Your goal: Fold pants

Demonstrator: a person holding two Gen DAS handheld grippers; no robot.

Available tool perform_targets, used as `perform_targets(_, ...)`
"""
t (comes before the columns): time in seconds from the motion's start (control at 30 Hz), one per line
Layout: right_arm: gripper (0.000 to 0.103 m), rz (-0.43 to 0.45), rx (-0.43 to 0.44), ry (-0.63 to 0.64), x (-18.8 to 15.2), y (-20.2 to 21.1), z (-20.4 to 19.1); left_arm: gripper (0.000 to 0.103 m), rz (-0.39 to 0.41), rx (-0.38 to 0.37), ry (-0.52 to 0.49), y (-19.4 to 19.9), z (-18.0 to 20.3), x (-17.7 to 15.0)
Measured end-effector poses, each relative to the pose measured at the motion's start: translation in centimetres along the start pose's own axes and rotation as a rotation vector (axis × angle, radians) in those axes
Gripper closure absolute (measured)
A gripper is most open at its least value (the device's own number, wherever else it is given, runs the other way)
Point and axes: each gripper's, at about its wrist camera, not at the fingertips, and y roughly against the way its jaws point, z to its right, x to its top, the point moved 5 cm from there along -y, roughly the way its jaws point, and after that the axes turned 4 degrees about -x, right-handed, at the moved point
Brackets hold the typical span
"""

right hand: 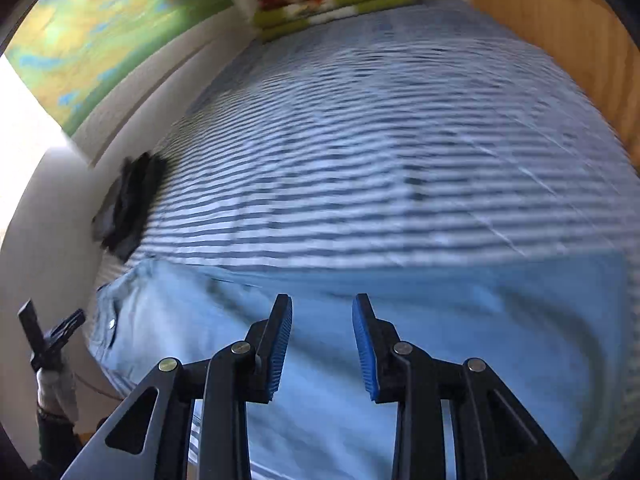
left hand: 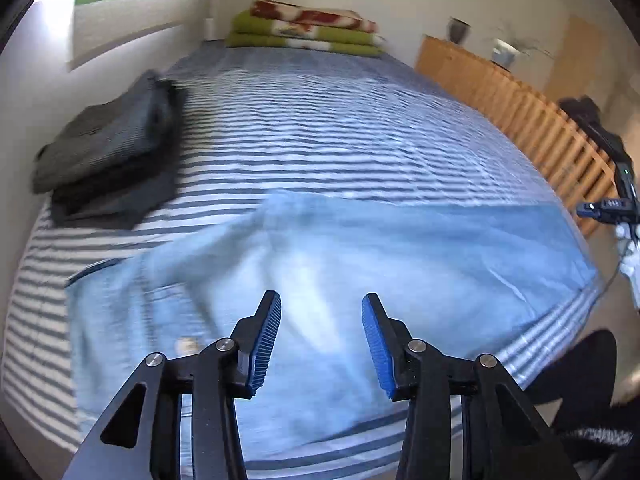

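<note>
Light blue pants (left hand: 360, 264) lie spread across the near end of a striped bed (left hand: 320, 128), waistband to the left. My left gripper (left hand: 321, 308) hovers over them, open, with nothing between its blue pads. In the right wrist view the same pants (right hand: 460, 320) fill the foreground. My right gripper (right hand: 322, 310) is above them, open and empty too. The left gripper (right hand: 48, 336) also shows at the left edge of the right wrist view, held by a gloved hand. The right gripper (left hand: 608, 208) appears at the right edge of the left wrist view.
A stack of dark folded clothes (left hand: 108, 152) sits on the bed by the left wall. Folded green and red blankets (left hand: 308, 30) lie at the far end. A wooden slatted frame (left hand: 520, 108) runs along the bed's right side. A green painting (right hand: 100, 36) hangs on the wall.
</note>
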Motion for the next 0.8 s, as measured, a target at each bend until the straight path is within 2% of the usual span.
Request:
perform_targets(0.1,0.074,0.050,-0.193,-0.230,-5.3,5.7,12.2,0.057,-0.101,-0.083,-0.191,-4.4,8.9,-0.4)
perform_targets(0.13,0.073,0.063,-0.222,-0.321,-7.2,7.5,16.1,0.057,-0.133,-0.117,-0.238,-5.7,11.4,-0.7)
perform_targets(0.2,0.072,0.069,-0.219,-0.477,-11.2,9.5,21.3,0.057,-0.189,-0.157,-0.332,-7.7,15.8,-1.6)
perform_targets(0.3,0.072,0.077,-0.168,-0.619,-15.1,9.8,25.3,0.053,-0.252,-0.186,-0.413,-9.3,19.9,-3.0)
perform_targets(0.33,0.072,0.078,-0.136,-0.647,-15.7,9.5,26.1,0.051,-0.268,-0.181,-0.431,-9.7,20.8,-3.6)
perform_targets(0.47,0.067,0.033,0.016,-0.717,-17.0,6.5,25.7,0.050,-0.328,-0.140,-0.469,-11.2,21.9,-5.2)
perform_targets(0.57,0.066,-0.017,0.066,-0.757,-18.2,4.3,25.2,0.050,-0.353,-0.088,-0.505,-12.2,21.4,-6.1)
perform_targets(0.6,0.066,-0.004,0.088,-0.773,-18.2,4.0,25.1,0.051,-0.362,-0.079,-0.506,-12.5,21.2,-6.2)
perform_targets(0.63,0.067,0.012,0.092,-0.784,-18.1,4.1,25.1,0.063,-0.368,-0.074,-0.503,-12.8,21.1,-6.3)
perform_targets(0.67,0.075,0.018,0.082,-0.784,-17.6,4.1,25.1,0.080,-0.373,-0.074,-0.499,-13.1,20.9,-6.4)
perform_targets(0.7,0.091,0.035,0.061,-0.774,-17.0,4.5,25.1,0.084,-0.370,-0.063,-0.495,-13.3,20.7,-6.3)
perform_targets(0.8,0.100,0.153,-0.004,-0.681,-13.7,7.3,24.4,0.097,-0.363,-0.076,-0.485,-13.4,20.4,-6.4)
